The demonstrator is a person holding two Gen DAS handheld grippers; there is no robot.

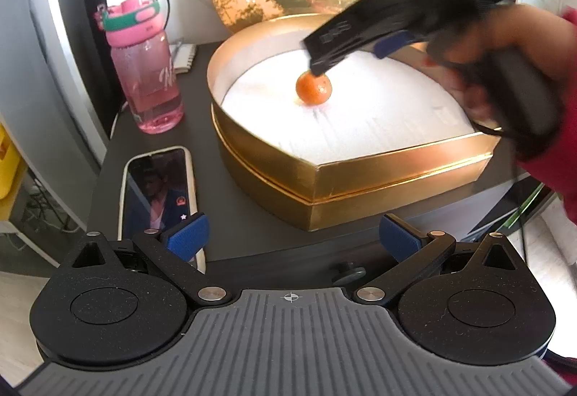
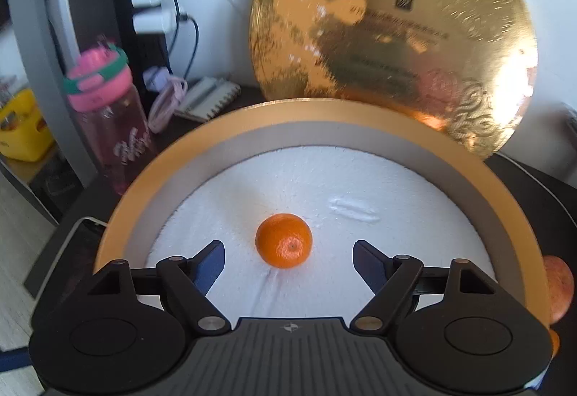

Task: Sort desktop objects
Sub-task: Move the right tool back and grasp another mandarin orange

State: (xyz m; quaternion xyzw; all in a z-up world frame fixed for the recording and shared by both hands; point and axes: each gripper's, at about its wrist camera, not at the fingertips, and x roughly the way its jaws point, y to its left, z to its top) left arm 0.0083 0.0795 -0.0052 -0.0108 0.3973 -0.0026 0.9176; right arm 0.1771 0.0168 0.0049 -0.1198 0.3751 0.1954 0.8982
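Right wrist view: orange [image 2: 283, 240] lies in the gold box [image 2: 202, 129] – right gripper [image 2: 288, 264] spread wide above it; left gripper [image 1: 292, 234] also open, empty, waiting near the phone [image 1: 155, 187]

Apple [image 2: 557, 288] cut by box rim [image 2: 519, 216]; lid [image 2: 393, 35] text blurred

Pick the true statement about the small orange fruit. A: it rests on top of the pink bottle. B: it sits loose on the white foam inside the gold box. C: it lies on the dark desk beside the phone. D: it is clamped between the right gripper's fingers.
B: the orange fruit sits on the white foam of the gold box, with the right gripper open and its fingers clear of it.
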